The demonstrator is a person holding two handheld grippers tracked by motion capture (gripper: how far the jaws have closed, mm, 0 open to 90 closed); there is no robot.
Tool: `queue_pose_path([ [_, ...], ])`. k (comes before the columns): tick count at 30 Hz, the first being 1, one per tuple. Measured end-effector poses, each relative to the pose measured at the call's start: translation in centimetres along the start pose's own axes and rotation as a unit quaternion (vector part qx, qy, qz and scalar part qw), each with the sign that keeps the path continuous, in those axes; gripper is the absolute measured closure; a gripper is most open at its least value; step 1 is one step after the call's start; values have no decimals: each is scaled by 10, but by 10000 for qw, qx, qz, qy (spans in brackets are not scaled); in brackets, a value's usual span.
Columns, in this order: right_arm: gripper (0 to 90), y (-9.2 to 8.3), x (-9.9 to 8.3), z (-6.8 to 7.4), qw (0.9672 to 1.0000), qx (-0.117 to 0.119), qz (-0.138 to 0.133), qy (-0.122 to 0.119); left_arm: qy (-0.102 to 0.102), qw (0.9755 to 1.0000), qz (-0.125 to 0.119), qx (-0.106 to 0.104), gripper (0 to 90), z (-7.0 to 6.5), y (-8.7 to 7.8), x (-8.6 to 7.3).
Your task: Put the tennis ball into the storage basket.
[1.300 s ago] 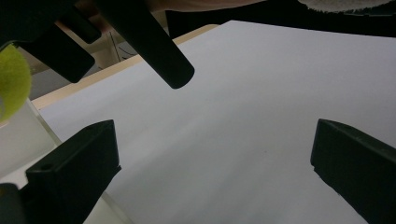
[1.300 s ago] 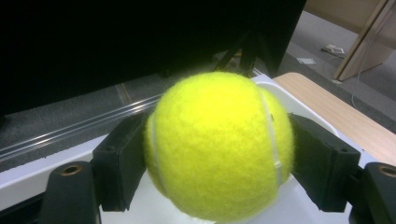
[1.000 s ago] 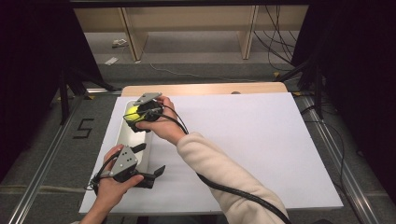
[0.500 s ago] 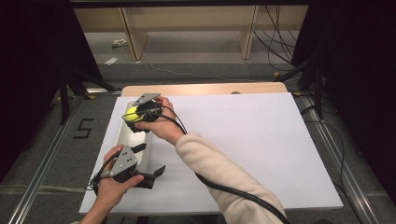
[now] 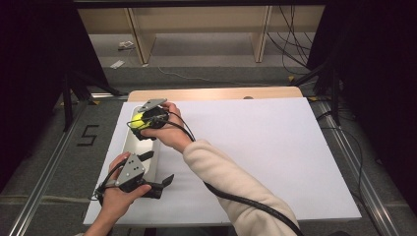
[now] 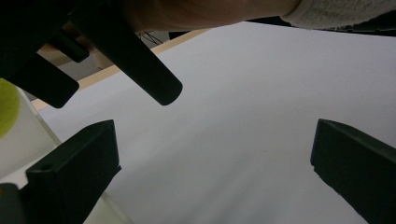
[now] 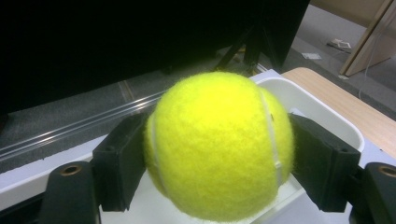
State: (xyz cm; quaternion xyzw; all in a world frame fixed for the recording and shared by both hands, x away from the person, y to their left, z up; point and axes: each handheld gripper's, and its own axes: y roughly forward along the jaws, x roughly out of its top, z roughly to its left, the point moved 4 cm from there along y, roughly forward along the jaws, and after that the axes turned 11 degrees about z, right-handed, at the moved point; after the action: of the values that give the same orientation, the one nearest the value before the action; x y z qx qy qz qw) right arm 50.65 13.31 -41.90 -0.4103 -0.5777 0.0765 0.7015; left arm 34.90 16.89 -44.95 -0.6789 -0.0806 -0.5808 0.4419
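In the high view, the right gripper (image 5: 142, 123) holds a tennis ball (image 5: 136, 118) over the far end of the white tray (image 5: 132, 147), at about ten o'clock on the white table (image 5: 275, 147). The left gripper (image 5: 160, 183) rests near seven o'clock beside the tray's near end.

In the left gripper view, its jaws stand wide apart with nothing between them.

In the right gripper view, the jaws clamp the ball (image 7: 219, 144) across its widest middle, which looks like the right hold. It should prove light, felt-covered and springy, grippy rather than slick, not fragile, though apt to bounce and roll when released.
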Motion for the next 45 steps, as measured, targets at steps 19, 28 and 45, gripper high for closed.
queue_pose_path([
  [19, 257, 10, -3, 1, 9999, 46, 131, 7, 0, 10000, -2, 2, 7, 0, 0, 0],
  [28, 257, 12, -3, 1, 9998, 64, 179, 2, -4, 10000, -3, -6, 7, 0, 0, 0],
  [45, 257, 17, -4, 3, 9996, 102, 255, -26, -8, 10000, -5, -11, 7, 0, 0, 0],
])
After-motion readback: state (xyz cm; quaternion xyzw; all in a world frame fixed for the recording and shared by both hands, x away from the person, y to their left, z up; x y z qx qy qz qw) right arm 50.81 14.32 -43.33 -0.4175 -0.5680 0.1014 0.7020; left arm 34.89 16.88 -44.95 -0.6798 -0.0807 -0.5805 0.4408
